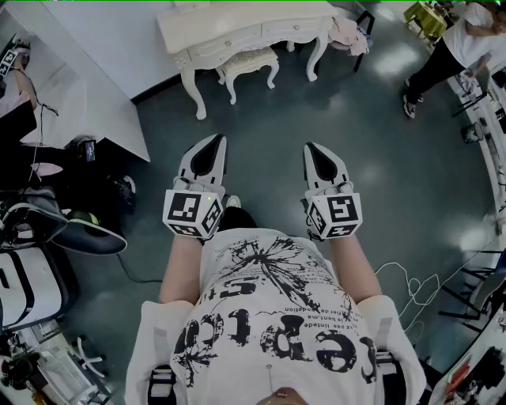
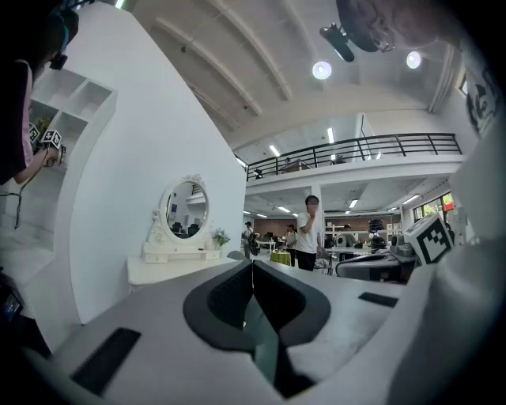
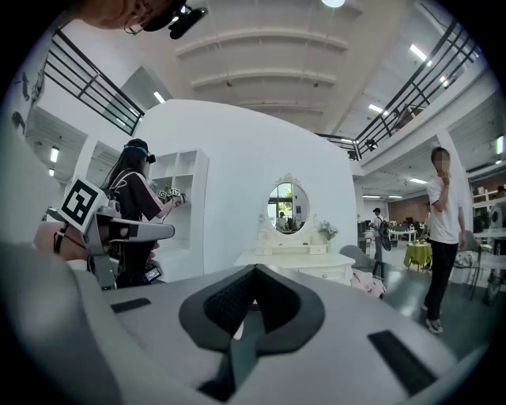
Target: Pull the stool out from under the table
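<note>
A white stool (image 1: 249,65) with curved legs stands partly tucked under the white dressing table (image 1: 237,32) at the top of the head view. The table with its oval mirror shows far ahead as the dressing table (image 2: 170,265) in the left gripper view and the dressing table (image 3: 296,257) in the right gripper view. My left gripper (image 1: 215,141) and right gripper (image 1: 311,148) are held side by side in front of my chest, well short of the stool. Both have their jaws closed together with nothing between them.
A white partition wall (image 1: 87,63) runs along the left. Bags and gear (image 1: 47,229) crowd the floor at the left. A person (image 1: 451,47) stands at the upper right by a green table (image 1: 423,16). Cables (image 1: 411,285) lie on the dark floor at the right.
</note>
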Motion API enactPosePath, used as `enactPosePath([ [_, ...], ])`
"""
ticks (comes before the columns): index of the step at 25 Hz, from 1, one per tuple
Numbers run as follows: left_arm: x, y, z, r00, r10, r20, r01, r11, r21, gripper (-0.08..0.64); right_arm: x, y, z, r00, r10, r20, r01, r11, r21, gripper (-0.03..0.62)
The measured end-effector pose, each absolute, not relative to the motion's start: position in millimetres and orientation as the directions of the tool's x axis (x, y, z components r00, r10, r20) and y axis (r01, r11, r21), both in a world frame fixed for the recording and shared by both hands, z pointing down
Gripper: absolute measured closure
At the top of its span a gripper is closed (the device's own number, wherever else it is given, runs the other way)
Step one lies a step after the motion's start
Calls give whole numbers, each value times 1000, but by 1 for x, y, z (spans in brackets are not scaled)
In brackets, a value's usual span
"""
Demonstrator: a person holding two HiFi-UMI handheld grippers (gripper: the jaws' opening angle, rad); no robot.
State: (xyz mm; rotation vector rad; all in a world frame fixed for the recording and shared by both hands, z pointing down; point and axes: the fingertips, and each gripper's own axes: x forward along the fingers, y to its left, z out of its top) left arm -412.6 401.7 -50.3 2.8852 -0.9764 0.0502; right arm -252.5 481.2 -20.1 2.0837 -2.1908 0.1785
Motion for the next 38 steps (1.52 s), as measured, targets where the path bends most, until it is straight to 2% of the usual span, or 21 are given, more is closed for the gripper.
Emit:
enactPosePath([
  [9,-409,406,-45,799,-597,69,-601,-794,88,540,-251,489,-16,-48,-985,166,-999,45,-22,575],
  [19,-373,404,-22,817,-562,128,-574,-812,103,540,-206,499,7,17,-979,202,-996,-34,-83,575],
  [25,-356,361,1,815,-561,144,-577,-809,117,540,-178,465,32,51,-976,213,-993,-72,-94,575],
  [29,-329,308,11,813,-560,160,-580,-802,144,539,-152,418,29,49,-973,224,-998,-58,-31,569],
  [32,-298,264,12,808,-566,165,-588,-794,158,540,-123,377,26,18,-969,247,-999,-24,-22,458],
  [38,-227,173,32,809,-550,209,-586,-786,198,539,-57,286,42,-20,-947,321,-999,5,-46,409],
])
